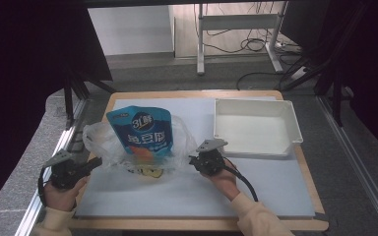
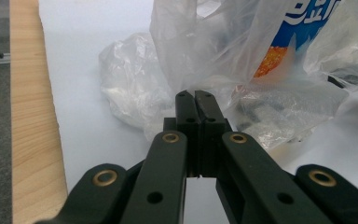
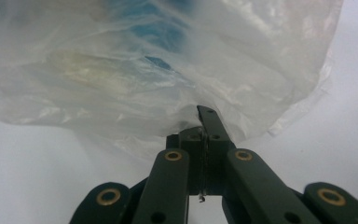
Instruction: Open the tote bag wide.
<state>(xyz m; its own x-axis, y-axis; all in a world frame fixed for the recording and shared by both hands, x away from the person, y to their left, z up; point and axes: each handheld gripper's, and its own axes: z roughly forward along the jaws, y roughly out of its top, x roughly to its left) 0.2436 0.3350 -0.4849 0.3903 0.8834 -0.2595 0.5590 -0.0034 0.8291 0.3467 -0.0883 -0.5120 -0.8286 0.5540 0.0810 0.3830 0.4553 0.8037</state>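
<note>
Wood-edged and covered by a pale mat (image 1: 187,196), our table (image 1: 197,225) fills the near ground, with grey floor and desk legs beyond it. We take the clear plastic bag (image 1: 101,140) as our landmark; it lies on the mat left of centre.

Nearest us, just left of the bag, our left gripper (image 1: 94,163) points at it. In the left gripper view its jaws are pressed together, tips (image 2: 195,100) at the crumpled plastic (image 2: 135,93); we cannot tell whether any film is caught between them.

Just right of the bag, our right gripper (image 1: 192,160) has its jaws clenched on the bag's edge (image 3: 242,112), one jaw hidden under the film.

Inside the bag a blue pouch (image 1: 140,130) stands upright, its top clear of the plastic.

Farther back, right of the bag, sits a white tray (image 1: 295,130).
</note>
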